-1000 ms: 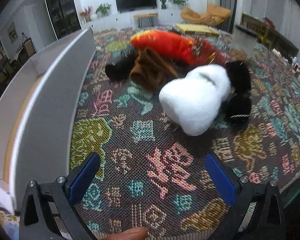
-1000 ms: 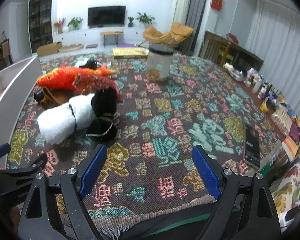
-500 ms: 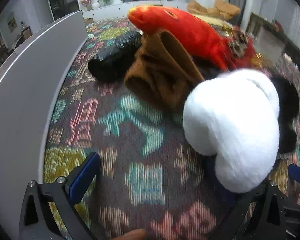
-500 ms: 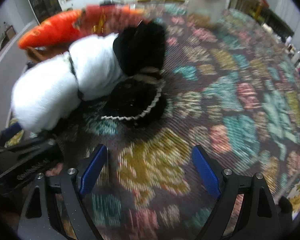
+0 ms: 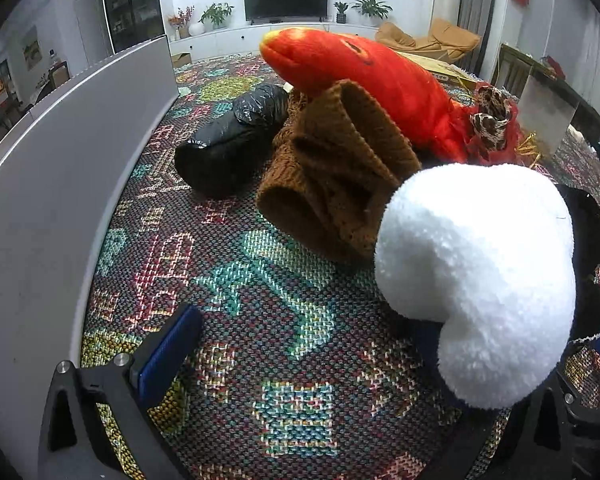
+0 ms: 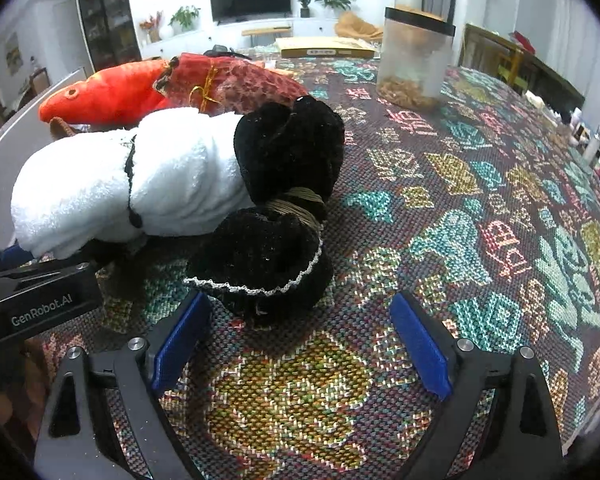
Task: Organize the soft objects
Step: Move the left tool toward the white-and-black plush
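White fluffy rolled towel (image 5: 476, 280) sits against the brown knit roll (image 5: 336, 176), inside the spread left tongs (image 5: 380, 344), and could squish free when pinched; the right tongs (image 6: 300, 344), also spread, face the black frilly bundle (image 6: 268, 264).

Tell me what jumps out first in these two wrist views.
The white plush roll dominates: it fills the lower right of the left wrist view, right at the left gripper, whose jaws are spread wide. Behind it lies the bright orange plush fish, resting over a brown knitted piece mid-table. In the right wrist view a black plush bundle sits just ahead of the open right gripper on the colourful woven tablecloth.
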Action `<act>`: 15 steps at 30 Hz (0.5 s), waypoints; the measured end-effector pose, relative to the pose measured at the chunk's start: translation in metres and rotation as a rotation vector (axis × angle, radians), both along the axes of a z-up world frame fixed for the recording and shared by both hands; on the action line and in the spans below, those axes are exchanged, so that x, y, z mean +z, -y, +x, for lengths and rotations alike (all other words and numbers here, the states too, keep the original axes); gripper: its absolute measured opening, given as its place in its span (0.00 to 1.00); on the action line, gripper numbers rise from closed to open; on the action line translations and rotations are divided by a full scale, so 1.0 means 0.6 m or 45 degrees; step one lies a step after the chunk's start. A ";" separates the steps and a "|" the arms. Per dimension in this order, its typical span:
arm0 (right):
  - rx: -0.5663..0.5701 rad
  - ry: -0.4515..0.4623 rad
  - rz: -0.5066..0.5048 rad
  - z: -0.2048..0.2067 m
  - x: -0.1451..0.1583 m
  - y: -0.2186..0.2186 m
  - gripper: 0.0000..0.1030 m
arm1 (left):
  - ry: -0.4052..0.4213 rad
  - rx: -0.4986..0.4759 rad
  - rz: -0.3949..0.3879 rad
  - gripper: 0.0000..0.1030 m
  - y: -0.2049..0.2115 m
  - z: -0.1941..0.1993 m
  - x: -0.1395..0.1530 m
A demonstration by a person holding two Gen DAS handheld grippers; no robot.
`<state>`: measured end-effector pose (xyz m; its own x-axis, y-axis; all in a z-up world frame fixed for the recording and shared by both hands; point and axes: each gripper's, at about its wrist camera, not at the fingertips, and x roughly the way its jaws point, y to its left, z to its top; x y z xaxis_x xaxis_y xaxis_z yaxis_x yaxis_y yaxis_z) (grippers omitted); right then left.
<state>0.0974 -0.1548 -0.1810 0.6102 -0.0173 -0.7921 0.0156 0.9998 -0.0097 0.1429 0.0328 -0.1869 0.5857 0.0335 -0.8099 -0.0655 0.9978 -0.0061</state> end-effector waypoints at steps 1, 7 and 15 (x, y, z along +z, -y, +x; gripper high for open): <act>0.000 0.000 -0.001 0.002 0.000 -0.001 0.92 | 0.000 0.000 0.001 1.00 0.000 0.001 0.000; 0.000 0.000 -0.001 0.003 0.001 -0.002 0.92 | 0.000 0.001 0.001 1.00 0.000 0.001 -0.001; -0.003 0.001 0.000 0.003 0.000 -0.002 0.92 | -0.007 -0.044 0.005 1.00 -0.001 -0.037 0.001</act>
<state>0.0990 -0.1538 -0.1808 0.6105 -0.0184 -0.7918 0.0177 0.9998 -0.0095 0.1209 0.0337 -0.1861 0.5820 0.0162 -0.8131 -0.0308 0.9995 -0.0022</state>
